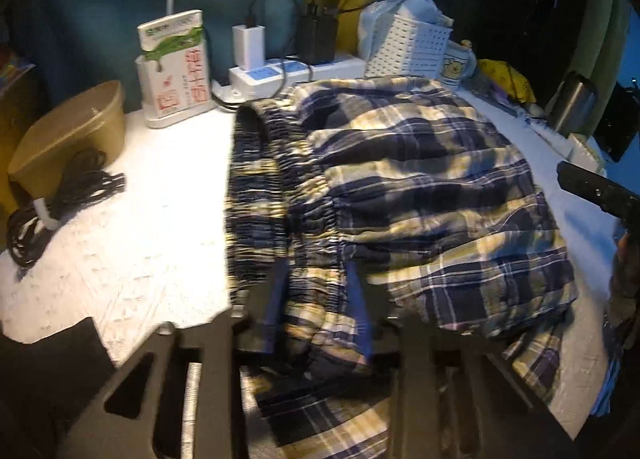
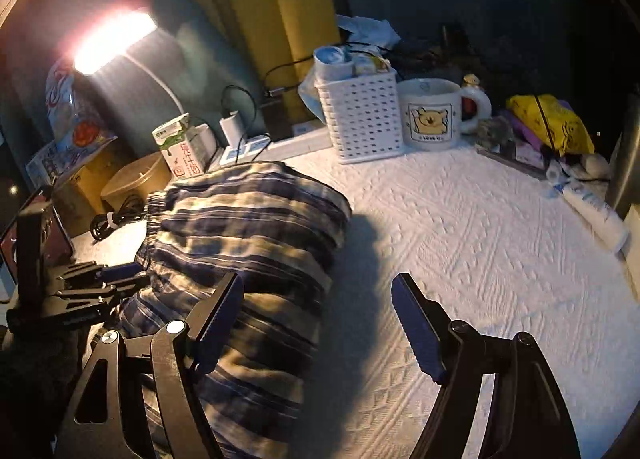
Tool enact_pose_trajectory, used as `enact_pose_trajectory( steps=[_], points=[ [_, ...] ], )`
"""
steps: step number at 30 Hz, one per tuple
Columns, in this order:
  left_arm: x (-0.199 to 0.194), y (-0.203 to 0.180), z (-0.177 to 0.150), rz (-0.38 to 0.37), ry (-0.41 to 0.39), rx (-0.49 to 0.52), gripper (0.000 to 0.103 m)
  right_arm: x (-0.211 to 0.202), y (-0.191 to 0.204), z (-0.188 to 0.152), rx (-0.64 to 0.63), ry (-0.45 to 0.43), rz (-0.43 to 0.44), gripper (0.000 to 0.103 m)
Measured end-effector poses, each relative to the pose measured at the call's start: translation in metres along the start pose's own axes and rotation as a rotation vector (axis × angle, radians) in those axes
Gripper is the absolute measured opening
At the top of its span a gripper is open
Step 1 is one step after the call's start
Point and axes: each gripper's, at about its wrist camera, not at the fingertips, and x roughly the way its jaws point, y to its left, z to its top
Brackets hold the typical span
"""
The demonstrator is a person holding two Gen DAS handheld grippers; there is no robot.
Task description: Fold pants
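The white textured table cover filled most of the right wrist view, bare from the centre out toward three o'clock, with clutter along its far edge: a white perforated basket near twelve o'clock, a bear-printed mug just beside it at one o'clock, and a lit desk lamp glaring at ten o'clock. The plaid pants lay bunched in a heap across the middle of the left wrist view, the gathered elastic waistband running from eleven o'clock down toward six, with a fold of cloth trailing off the near edge. A power strip with chargers sat behind them at twelve o'clock, and a milk carton at ten o'clock. The left gripper stood narrow, its blue pads closed on a pinch of fabric just below the waistband. The right gripper stood wide and empty, one finger over the heap's edge, the other over bare cover. The work looked to be at the gathering stage, with the garment not yet spread flat. The next move likely called for the right gripper to take a second hold on the waistband so both could pull the pants out flat.
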Motion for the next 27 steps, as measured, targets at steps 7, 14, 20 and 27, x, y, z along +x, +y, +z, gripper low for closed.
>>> enact_pose_trajectory(
  steps=[7,14,20,27],
  points=[
    [-0.044,0.008,0.002,0.009,-0.112,-0.063,0.002,0.005,0.001,-0.004,0.0,0.005,0.039,0.078],
    [-0.054,0.013,0.0,0.017,-0.131,-0.098,0.002,0.005,0.006,-0.006,-0.017,0.005,0.056,0.078],
    [-0.037,0.03,-0.013,0.099,-0.097,-0.139,0.002,0.012,0.02,-0.012,-0.061,0.023,0.083,0.078],
    [-0.029,0.037,-0.026,0.114,-0.074,-0.173,0.002,0.047,0.036,-0.034,-0.138,0.149,0.002,0.078]
  ],
)
